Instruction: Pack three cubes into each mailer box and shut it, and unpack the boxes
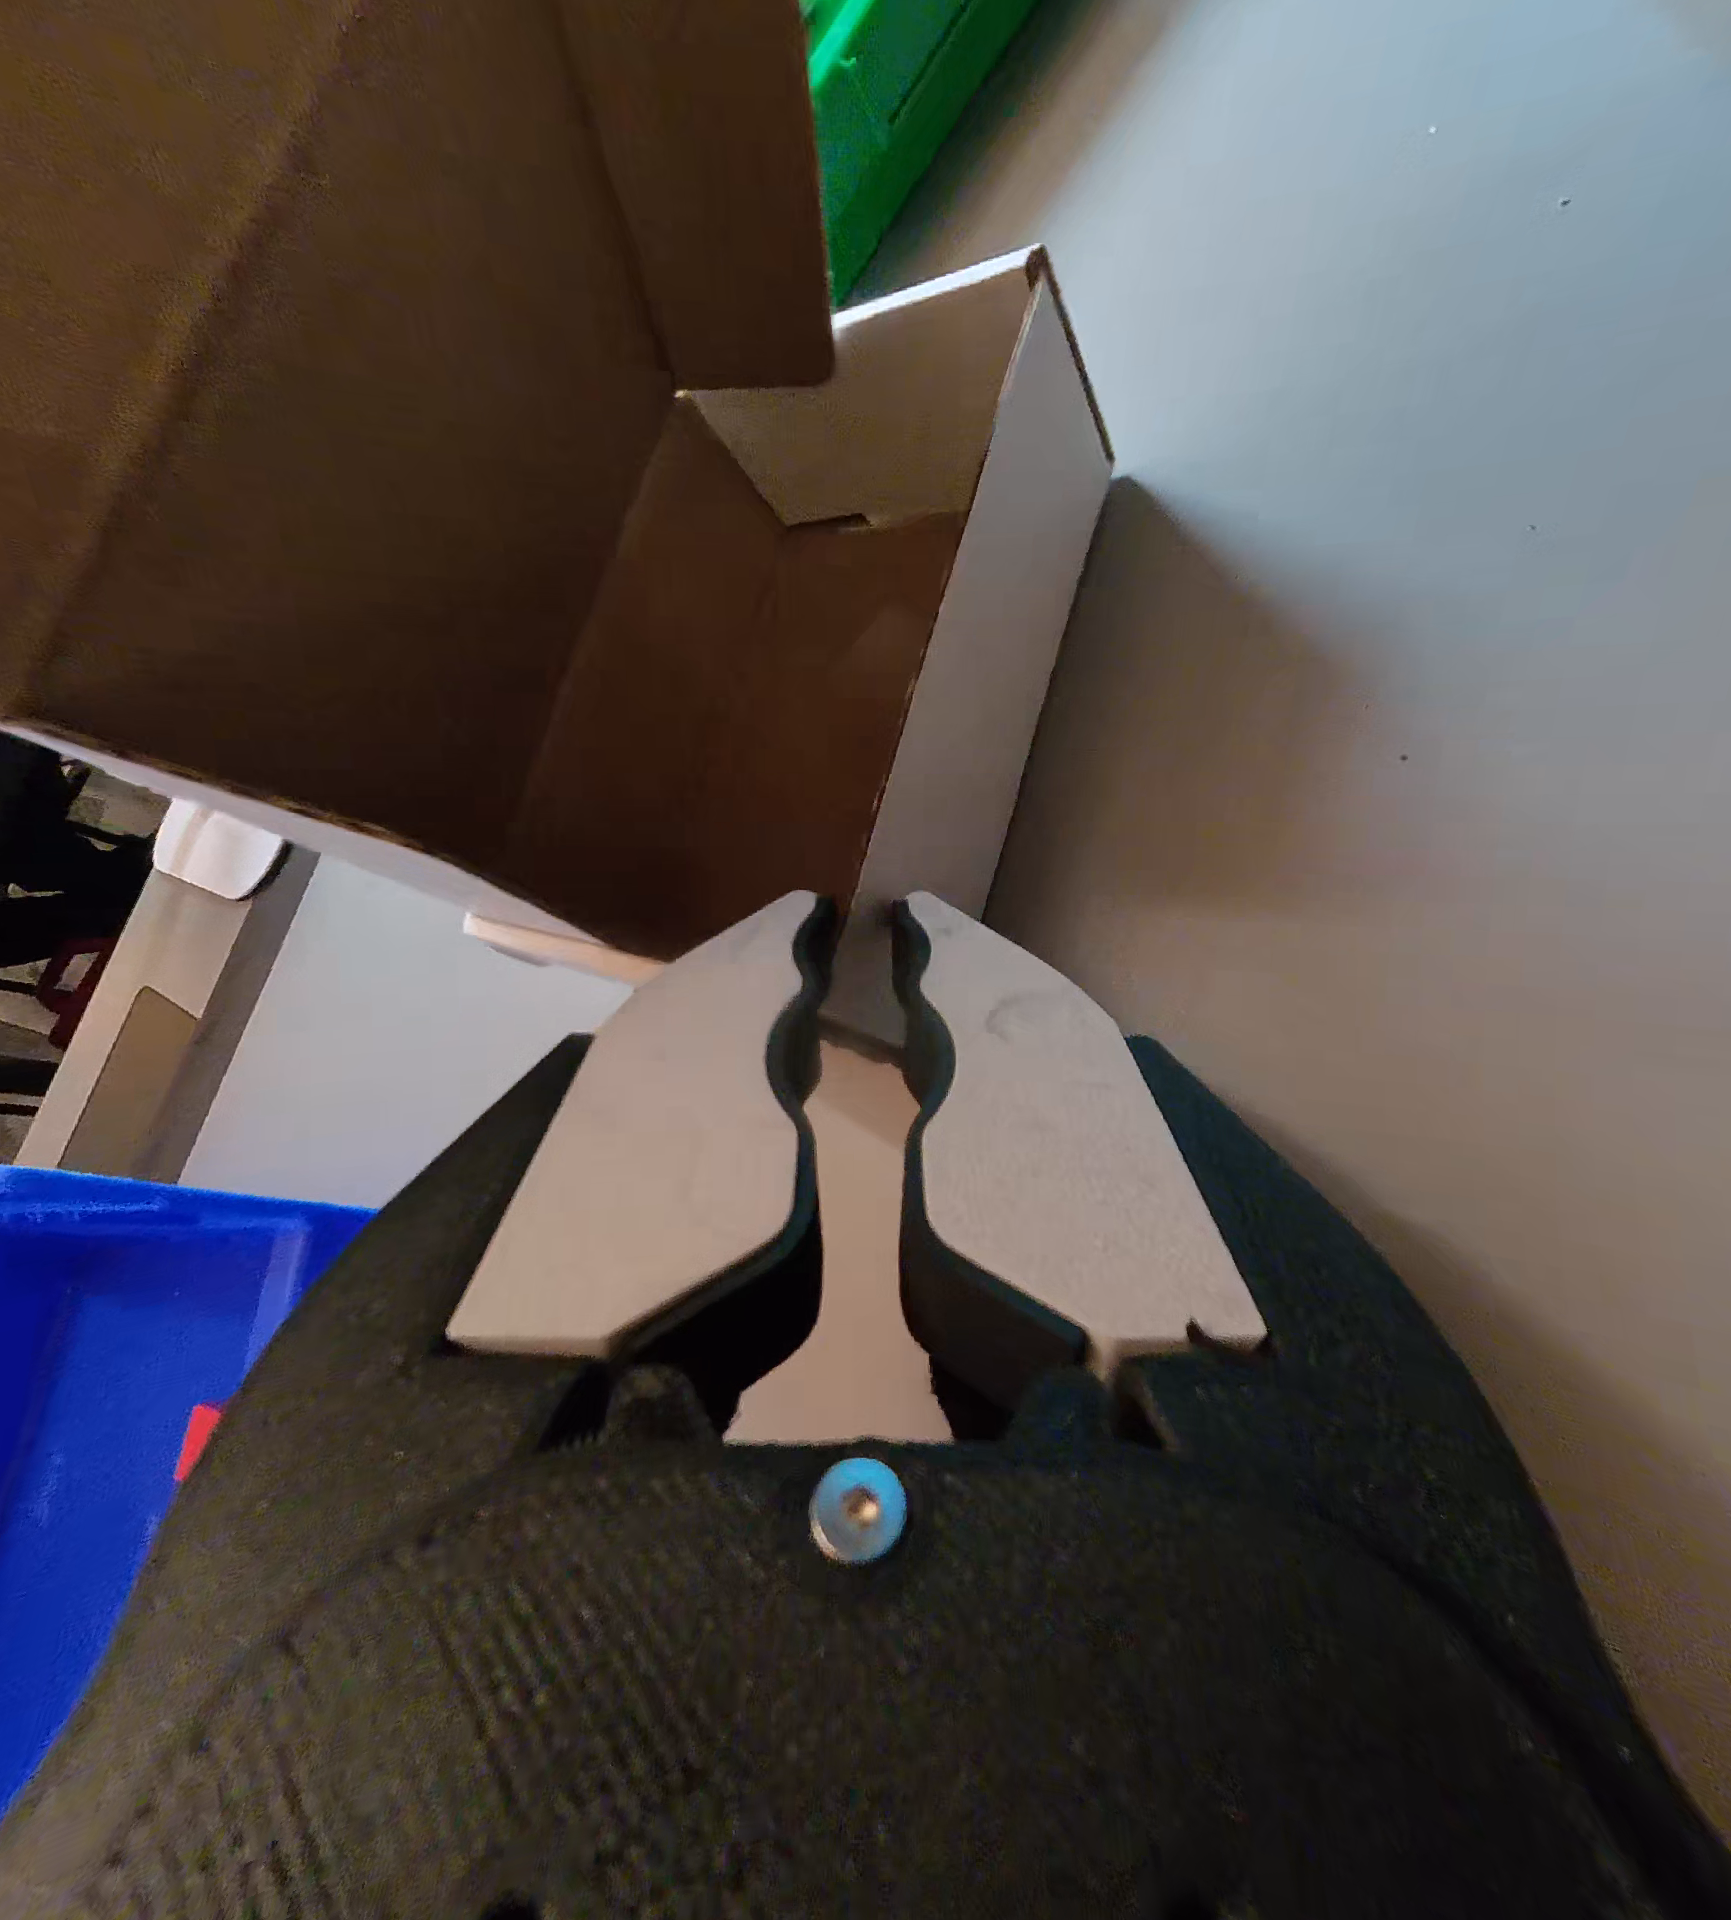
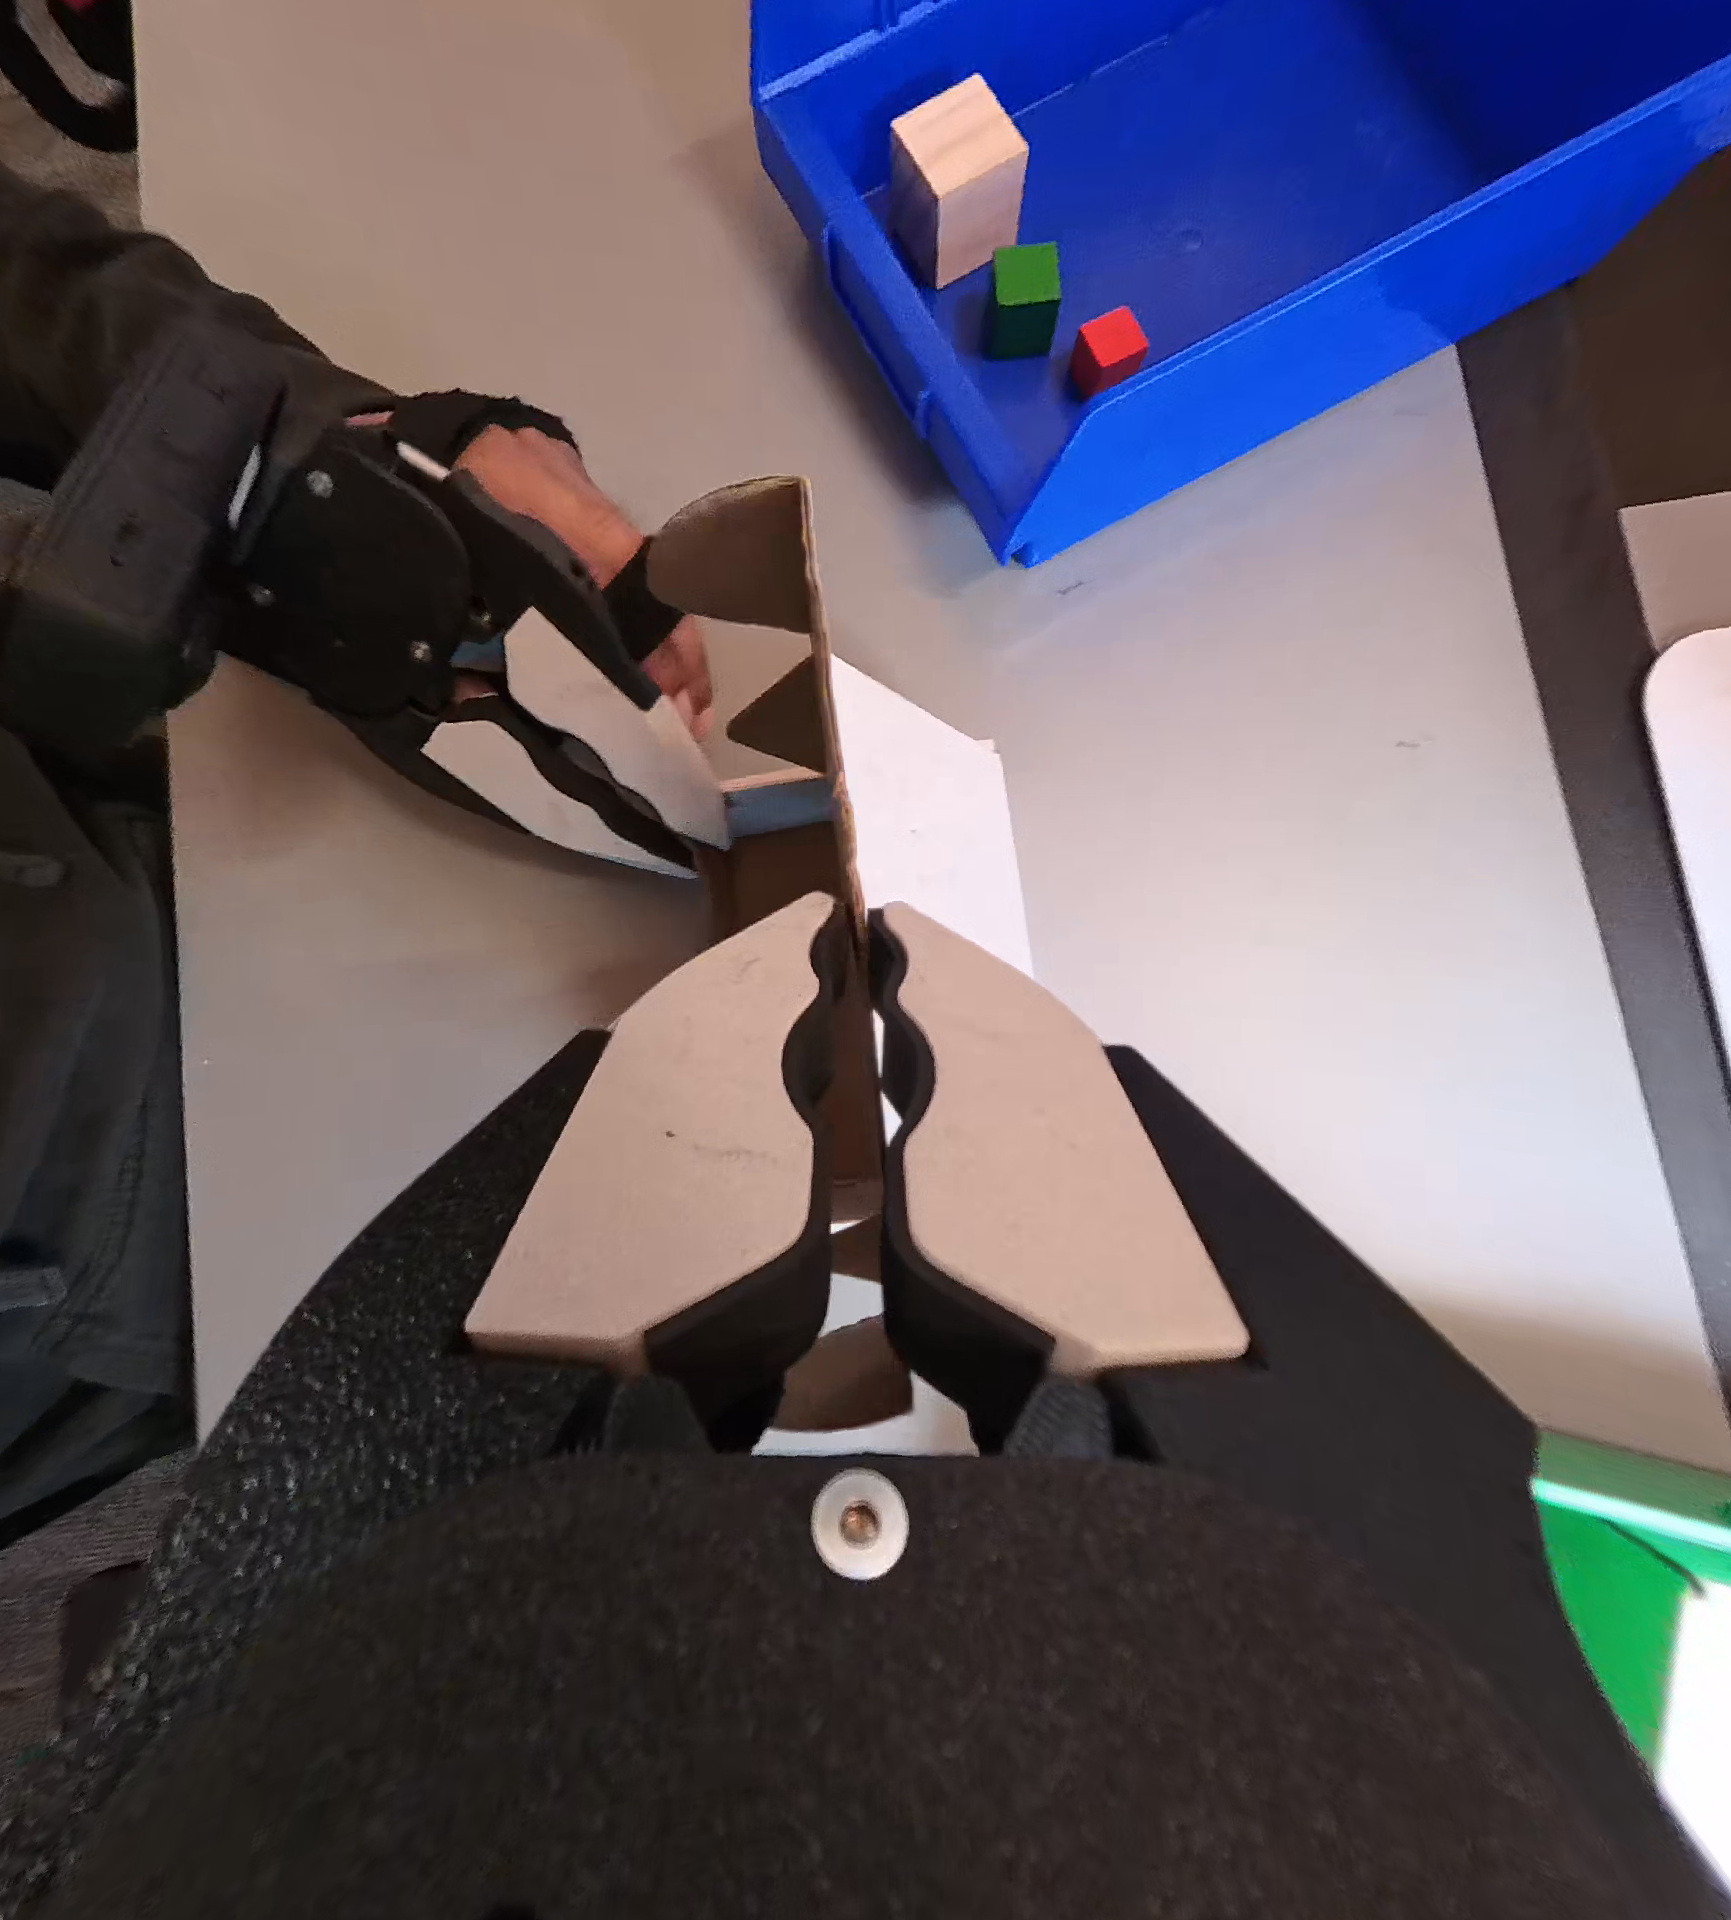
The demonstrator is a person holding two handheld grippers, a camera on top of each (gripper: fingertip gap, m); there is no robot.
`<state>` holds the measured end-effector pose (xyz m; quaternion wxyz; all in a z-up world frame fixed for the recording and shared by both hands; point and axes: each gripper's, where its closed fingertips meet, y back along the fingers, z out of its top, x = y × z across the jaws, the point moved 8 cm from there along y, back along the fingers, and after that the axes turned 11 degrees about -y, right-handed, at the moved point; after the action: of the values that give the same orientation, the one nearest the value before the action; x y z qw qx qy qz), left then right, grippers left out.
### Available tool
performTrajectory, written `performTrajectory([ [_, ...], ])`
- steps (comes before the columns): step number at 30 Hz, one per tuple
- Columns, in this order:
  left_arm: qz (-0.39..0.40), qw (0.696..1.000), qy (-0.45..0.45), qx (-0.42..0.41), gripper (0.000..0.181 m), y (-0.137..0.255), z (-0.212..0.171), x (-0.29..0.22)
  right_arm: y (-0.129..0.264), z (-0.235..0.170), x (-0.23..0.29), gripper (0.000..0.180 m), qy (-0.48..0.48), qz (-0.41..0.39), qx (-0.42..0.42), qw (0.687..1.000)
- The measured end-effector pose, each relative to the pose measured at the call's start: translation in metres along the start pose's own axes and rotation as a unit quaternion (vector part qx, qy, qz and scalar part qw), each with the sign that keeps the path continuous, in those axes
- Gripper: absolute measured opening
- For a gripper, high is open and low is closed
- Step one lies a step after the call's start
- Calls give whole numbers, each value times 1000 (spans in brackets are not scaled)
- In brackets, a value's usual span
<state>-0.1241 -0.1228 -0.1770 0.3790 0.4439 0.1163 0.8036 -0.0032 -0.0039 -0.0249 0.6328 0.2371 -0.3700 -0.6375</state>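
- Right gripper [image 2: 859, 920] is pinched onto the raised lid [image 2: 819, 686] of the mailer box [image 2: 934, 831], fingers nearly together with the cardboard edge between them.
- Left gripper [image 1: 858, 914] has its fingers a narrow gap apart astride the box's white front wall [image 1: 996, 665]; whether they actually press it I cannot tell.
- Box sits open on the grey table [image 2: 1308, 831] — near the blue bin [image 2: 1256, 343] holding a pale wooden block [image 2: 960, 177], green cube [image 2: 1025, 296] and red cube [image 2: 1108, 348].
- To do this well, I'd steady the wall with the left and swing the lid slowly about its hinge, so the side flaps don't snag.
- Box floor is mostly hidden by the lid — any contents unseen; a green bin [image 1: 892, 94] is cut off.
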Motion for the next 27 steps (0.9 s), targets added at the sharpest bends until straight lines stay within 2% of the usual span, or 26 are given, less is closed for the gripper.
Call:
performTrajectory([
  [6,-12,1000,-10,-4,7,0,5,-4,4,25,-32,8,6,-29,13,999],
  [9,-34,999,-11,-22,7,1,8,-8,0,35,-55,7,28,-91,51,994],
  [12,-46,998,-14,-37,6,4,11,-13,-17,35,-76,6,43,-132,98,986],
  [18,-57,997,-18,-56,5,7,18,-22,-62,15,-97,7,53,-153,161,974],
  [23,-64,996,-7,-66,5,9,16,-22,-67,6,-101,22,47,-167,161,972],
  [27,-61,996,-4,-70,5,10,15,-22,-40,12,-90,36,31,-166,95,981],
])
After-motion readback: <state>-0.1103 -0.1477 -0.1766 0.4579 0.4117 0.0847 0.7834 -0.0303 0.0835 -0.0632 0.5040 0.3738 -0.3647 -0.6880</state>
